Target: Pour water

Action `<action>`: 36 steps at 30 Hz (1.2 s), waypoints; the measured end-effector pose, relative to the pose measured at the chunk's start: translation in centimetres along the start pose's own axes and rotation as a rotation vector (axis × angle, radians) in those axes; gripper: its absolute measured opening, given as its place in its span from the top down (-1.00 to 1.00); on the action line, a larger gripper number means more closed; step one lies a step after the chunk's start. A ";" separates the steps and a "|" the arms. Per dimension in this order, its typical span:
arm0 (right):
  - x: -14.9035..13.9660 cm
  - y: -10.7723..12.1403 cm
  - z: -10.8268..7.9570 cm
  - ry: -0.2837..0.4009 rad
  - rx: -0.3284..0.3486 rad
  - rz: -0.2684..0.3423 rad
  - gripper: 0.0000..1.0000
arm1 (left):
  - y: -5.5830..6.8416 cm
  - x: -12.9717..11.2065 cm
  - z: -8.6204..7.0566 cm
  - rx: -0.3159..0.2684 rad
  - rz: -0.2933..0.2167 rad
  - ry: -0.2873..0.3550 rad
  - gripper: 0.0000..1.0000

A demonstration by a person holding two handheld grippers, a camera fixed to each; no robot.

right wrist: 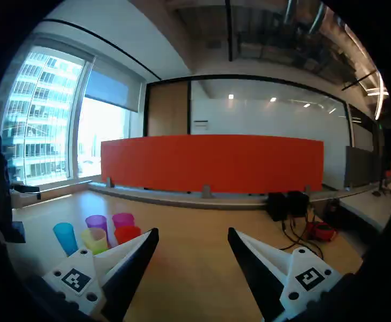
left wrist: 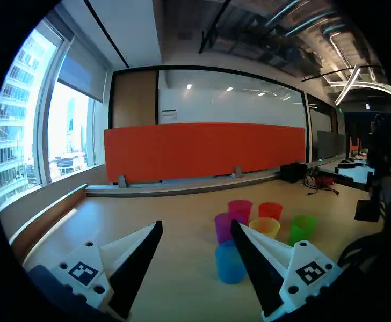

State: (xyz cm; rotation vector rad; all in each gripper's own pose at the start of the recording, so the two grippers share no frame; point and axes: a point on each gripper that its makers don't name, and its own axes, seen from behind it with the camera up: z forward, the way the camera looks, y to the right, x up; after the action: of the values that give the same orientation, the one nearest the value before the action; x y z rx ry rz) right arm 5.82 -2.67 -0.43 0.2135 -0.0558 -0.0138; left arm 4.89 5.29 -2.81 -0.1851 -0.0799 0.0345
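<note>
Left gripper (left wrist: 195,224) is level and low over the table (left wrist: 179,206), pointing toward the far edge. Its jaws are spread wide with nothing between them. Right gripper (right wrist: 193,232) has the same pose: level, aimed at the far edge, jaws wide apart and empty. I see bare table (right wrist: 206,268) in the gap.

Fingers (left wrist: 134,257) are white plastic wedges tapering to a point. The inner faces are matte black, and each base carries a square black-and-white marker.

The table is pale wood laminate, smooth with a slight sheen. An orange divider panel (left wrist: 206,150) stands along its far edge, flat and matte (it looks like fabric, can't confirm). A tall window (left wrist: 18,134) runs along one side.

The task things are translucent plastic cups, tapered tumblers standing upright in a tight cluster mid-table, well short of the far edge.

In the left gripper view:
- The blue cup (left wrist: 229,264) is nearest, partly behind the tip of my right-hand finger.
- The purple cup (left wrist: 223,224) is just behind it.
- The magenta cup (left wrist: 240,208) and red cup (left wrist: 270,210) are at the back.
- The yellow cup (left wrist: 266,227) sits in the middle.
- The green cup (left wrist: 303,228) is on the outside.

In the right gripper view the cluster sits off toward the window-side edge. The blue cup (right wrist: 65,238), yellow cup (right wrist: 94,240), purple cup (right wrist: 96,221), magenta cup (right wrist: 123,219) and red cup (right wrist: 127,234) show there. The lower ones are partly behind the finger.

I cannot tell whether any cup holds water.

Black cables (right wrist: 297,231) lie near the far edge.
</note>
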 end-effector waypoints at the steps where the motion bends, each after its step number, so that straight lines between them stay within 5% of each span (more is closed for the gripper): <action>1: 0.2 0.3 0.0 0.009 -0.019 0.001 -0.99 | -0.2 0.2 0.0 0.010 -0.005 0.008 -0.88; 14: 1.1 2.9 -1.2 0.092 -0.233 0.020 -0.99 | -1.5 2.6 0.5 0.105 -0.025 0.106 -0.88; 36: 1.8 3.3 -1.9 0.105 -0.276 0.039 -0.98 | -2.7 3.1 0.8 0.222 0.037 0.165 -0.88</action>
State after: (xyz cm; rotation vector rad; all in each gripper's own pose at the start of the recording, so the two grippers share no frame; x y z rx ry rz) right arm 7.73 0.90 -1.51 -0.0625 0.0464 0.0283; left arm 7.95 2.90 -1.26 0.0327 0.0922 0.0648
